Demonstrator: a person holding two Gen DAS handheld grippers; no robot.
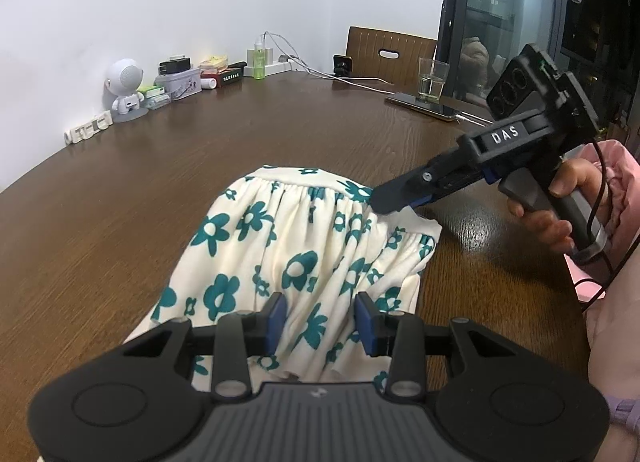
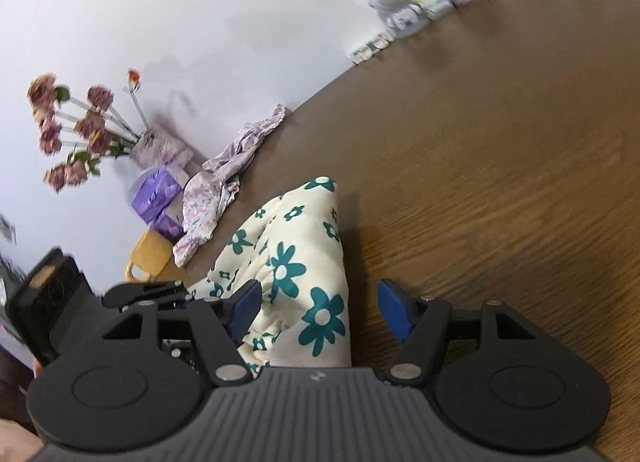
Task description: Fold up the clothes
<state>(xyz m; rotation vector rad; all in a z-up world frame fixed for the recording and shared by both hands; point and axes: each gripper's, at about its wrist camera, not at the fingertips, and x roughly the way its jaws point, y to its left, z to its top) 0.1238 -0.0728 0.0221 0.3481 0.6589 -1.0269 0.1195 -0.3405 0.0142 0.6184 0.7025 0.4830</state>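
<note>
A cream garment with teal flowers (image 1: 296,254) lies bunched on the brown bench (image 1: 160,165), gathered waistband toward the far side, hem near the person. Its long axis runs near to far.

The left gripper (image 1: 320,320) hovers low over the near hem, its blue pads partly apart with cloth between but not visibly pinched, likely placed to pin or lift that end.

The right gripper (image 2: 320,312), turned on its side, reaches the far right corner by the waistband with its jaws wide and cloth between them, probably ready to take that edge for a fold.
</note>
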